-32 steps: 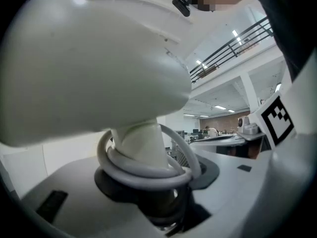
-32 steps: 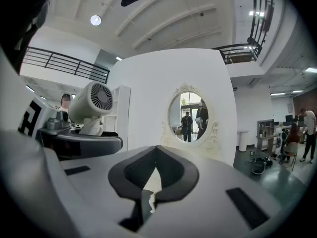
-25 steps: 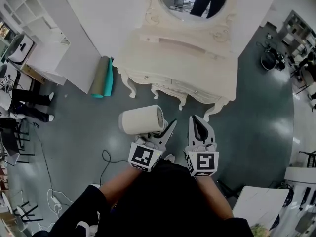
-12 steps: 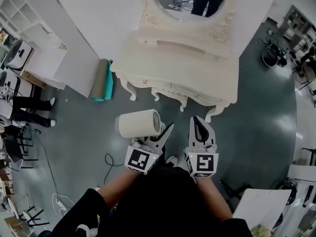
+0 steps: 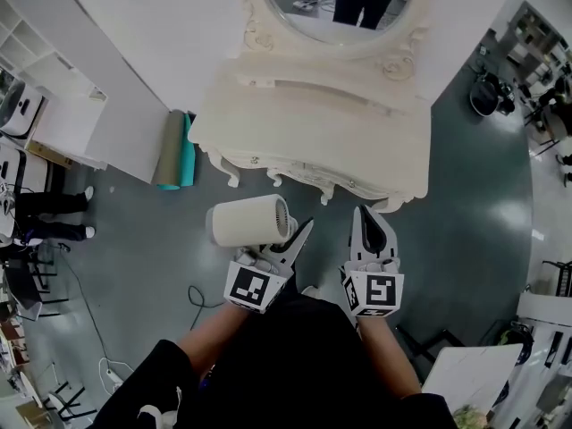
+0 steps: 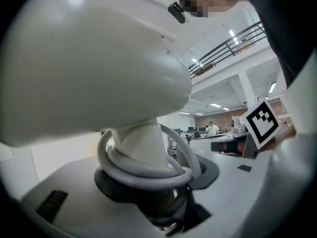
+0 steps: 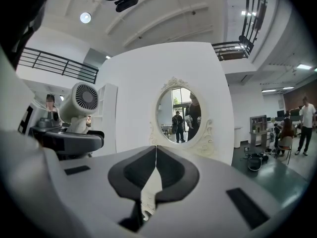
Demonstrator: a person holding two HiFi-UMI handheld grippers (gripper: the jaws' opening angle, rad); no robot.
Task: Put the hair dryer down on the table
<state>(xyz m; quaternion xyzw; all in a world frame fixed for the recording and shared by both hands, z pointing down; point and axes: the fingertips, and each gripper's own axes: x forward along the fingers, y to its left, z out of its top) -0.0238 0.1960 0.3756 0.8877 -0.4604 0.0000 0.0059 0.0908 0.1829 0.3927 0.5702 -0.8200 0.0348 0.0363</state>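
In the head view a white hair dryer (image 5: 246,222) lies level over the dark floor, just in front of the cream dressing table (image 5: 304,123). My left gripper (image 5: 281,239) is shut on its handle. In the left gripper view the dryer's barrel (image 6: 89,68) fills the upper left. Its handle (image 6: 141,145), with the cord (image 6: 148,170) wound round it, sits between the jaws. My right gripper (image 5: 371,232) hovers beside it on the right, shut and empty. The right gripper view shows its jaws meeting, with the dryer (image 7: 81,100) off to the left.
An oval mirror (image 5: 335,3) stands on the dressing table, backed by a white partition wall. Rolled mats (image 5: 177,150) lean at the table's left end. Cables (image 5: 201,298) trail on the floor. A person's legs (image 5: 45,213) and shelves show at far left. Another white tabletop (image 5: 465,374) is at lower right.
The dressing table has come nearer and lower in the head view. Both grippers and the held dryer now sit closer to its front edge. The grip is unchanged.
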